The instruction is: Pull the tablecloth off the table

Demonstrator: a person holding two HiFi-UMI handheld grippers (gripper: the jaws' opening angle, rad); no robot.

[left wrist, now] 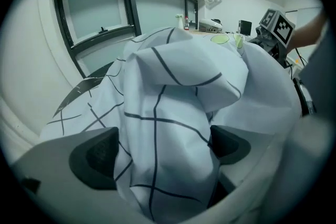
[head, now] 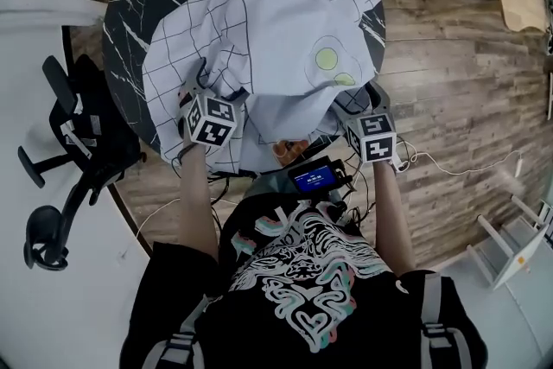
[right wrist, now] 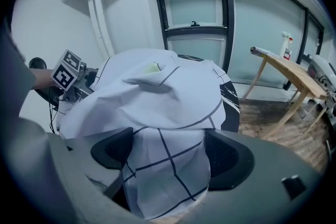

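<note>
A white tablecloth with a black grid and a green print lies bunched up on the round black marble table, its near edge hanging toward me. My left gripper reaches into the cloth's near-left folds. In the left gripper view a thick fold lies between the wide-set pads, loose rather than pinched. My right gripper sits at the near-right edge. In the right gripper view, cloth hangs between its spread pads the same way. Both grippers stand open.
A black office chair stands left of the table. A wooden table with a spray bottle stands to the right, over plank floor. A small screen device and cables hang at my chest. White furniture sits at lower right.
</note>
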